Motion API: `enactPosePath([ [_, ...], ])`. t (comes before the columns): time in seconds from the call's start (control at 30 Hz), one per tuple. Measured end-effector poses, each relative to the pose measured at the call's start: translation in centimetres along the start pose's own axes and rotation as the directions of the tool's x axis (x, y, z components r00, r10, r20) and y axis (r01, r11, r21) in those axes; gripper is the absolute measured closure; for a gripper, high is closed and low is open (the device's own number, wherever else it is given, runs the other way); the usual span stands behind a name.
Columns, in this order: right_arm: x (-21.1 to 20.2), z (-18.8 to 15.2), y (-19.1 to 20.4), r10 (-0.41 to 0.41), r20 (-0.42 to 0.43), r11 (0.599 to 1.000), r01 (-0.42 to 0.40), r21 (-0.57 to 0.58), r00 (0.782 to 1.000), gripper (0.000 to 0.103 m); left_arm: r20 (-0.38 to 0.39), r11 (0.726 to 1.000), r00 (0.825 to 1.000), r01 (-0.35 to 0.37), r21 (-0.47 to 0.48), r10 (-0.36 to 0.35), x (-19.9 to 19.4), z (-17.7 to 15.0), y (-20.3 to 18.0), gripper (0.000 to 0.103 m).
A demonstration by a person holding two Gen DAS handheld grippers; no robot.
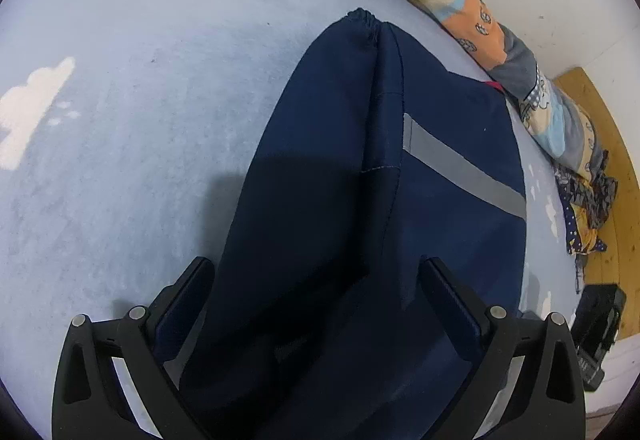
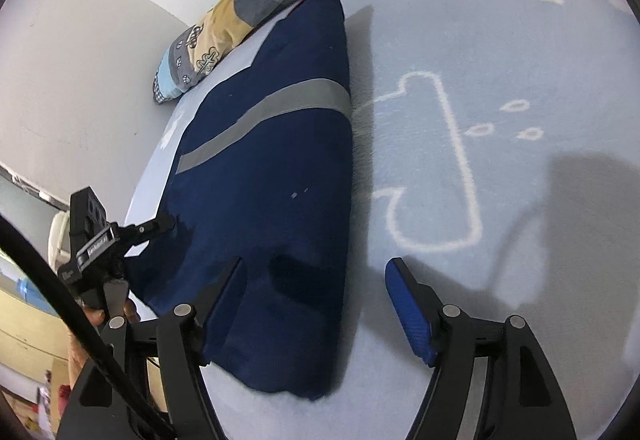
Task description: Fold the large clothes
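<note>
Navy jacket (image 1: 400,200) lies half-folded on bed (image 1: 140,120); left tool (image 1: 320,276) and right tool (image 2: 316,276) both spread, hovering to regrasp

We are in a home bedroom: a pale blue cloud-printed bedsheet (image 1: 160,120) covers the bed, with a patchwork cartoon quilt (image 1: 480,20) bunched along its wall-side edge.

navy garment (image 2: 272,168) flat on sheet (image 2: 520,80) | right gripper (image 2: 316,272) fingers apart
</note>
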State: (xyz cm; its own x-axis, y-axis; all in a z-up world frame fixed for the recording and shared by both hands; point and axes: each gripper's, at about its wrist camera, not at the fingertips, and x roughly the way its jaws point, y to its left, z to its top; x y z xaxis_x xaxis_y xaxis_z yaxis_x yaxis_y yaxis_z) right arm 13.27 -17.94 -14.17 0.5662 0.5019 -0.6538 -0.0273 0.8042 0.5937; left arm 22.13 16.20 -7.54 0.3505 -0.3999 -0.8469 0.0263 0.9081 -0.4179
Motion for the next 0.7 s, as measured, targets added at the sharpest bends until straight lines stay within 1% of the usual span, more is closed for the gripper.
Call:
enactPosePath([
  [0.13,1.7,1.4,-0.4,0.077,-0.001,0.996,-0.077,0.039,0.997,0.023,-0.004,1.000,1.000,0.002,0.019,-0.002,0.5,0.4,-0.4,0.000],
  [0.17,2.2,1.8,-0.2,0.105,0.000,0.994,-0.105,0.042,0.994,0.022,-0.003,1.000,1.000,0.000,0.023,0.000,0.7,0.5,-0.5,0.000],
  [0.2,2.9,2.2,0.1,0.155,-0.011,0.987,-0.155,0.043,0.988,0.022,0.000,0.999,1.000,-0.004,0.033,0.004,0.8,0.5,-0.6,0.000],
  [0.23,3.7,2.6,0.4,0.183,-0.030,0.983,-0.182,0.040,0.983,0.020,0.002,0.999,1.000,-0.008,0.042,0.008,0.8,0.4,-0.4,0.000],
  [0.3,5.0,3.3,1.2,0.186,-0.051,0.982,-0.187,-0.016,0.981,0.020,0.017,0.998,1.000,-0.022,0.063,0.020,0.9,0.2,-0.8,0.000],
  [0.33,5.3,3.5,1.8,0.177,-0.059,0.982,-0.181,-0.057,0.982,0.025,0.029,0.997,0.999,-0.028,0.075,0.026,0.9,0.0,-1.0,0.000],
  [0.37,5.4,3.5,2.3,0.141,-0.055,0.985,-0.146,-0.092,0.988,0.036,0.039,0.995,0.999,-0.040,0.093,0.036,1.0,-0.1,-1.5,0.001],
  [0.4,5.2,3.4,2.9,0.111,-0.044,0.986,-0.116,-0.117,0.993,0.039,0.051,0.991,0.997,-0.058,0.119,0.053,1.0,-0.4,-2.1,0.006],
  [0.43,4.8,3.3,3.5,0.090,-0.029,0.985,-0.093,-0.146,0.996,0.048,0.055,0.984,0.996,-0.076,0.160,0.068,1.1,-0.8,-3.1,0.015],
  [0.47,4.3,3.2,4.4,0.054,-0.010,0.981,-0.055,-0.188,0.998,0.057,0.063,0.976,0.995,-0.092,0.199,0.081,1.1,-1.2,-4.1,0.016],
  [0.53,2.9,3.1,5.9,0.019,0.024,0.973,-0.013,-0.231,1.000,0.064,0.087,0.960,0.992,-0.115,0.255,0.096,0.9,-2.2,-6.0,0.017],
  [0.57,2.1,3.1,6.3,0.011,0.037,0.973,-0.002,-0.232,0.999,0.066,0.086,0.957,0.992,-0.109,0.268,0.089,0.8,-2.5,-6.6,0.017],
  [0.63,0.3,2.8,6.9,-0.043,0.072,0.964,0.061,-0.261,0.996,0.067,0.061,0.961,0.997,-0.056,0.270,0.041,1.0,-3.5,-7.7,0.018],
  [0.7,-1.7,2.7,6.4,-0.088,0.088,0.955,0.109,-0.276,0.992,0.068,0.042,0.956,0.999,-0.015,0.293,0.003,1.3,-4.6,-9.3,0.019],
])
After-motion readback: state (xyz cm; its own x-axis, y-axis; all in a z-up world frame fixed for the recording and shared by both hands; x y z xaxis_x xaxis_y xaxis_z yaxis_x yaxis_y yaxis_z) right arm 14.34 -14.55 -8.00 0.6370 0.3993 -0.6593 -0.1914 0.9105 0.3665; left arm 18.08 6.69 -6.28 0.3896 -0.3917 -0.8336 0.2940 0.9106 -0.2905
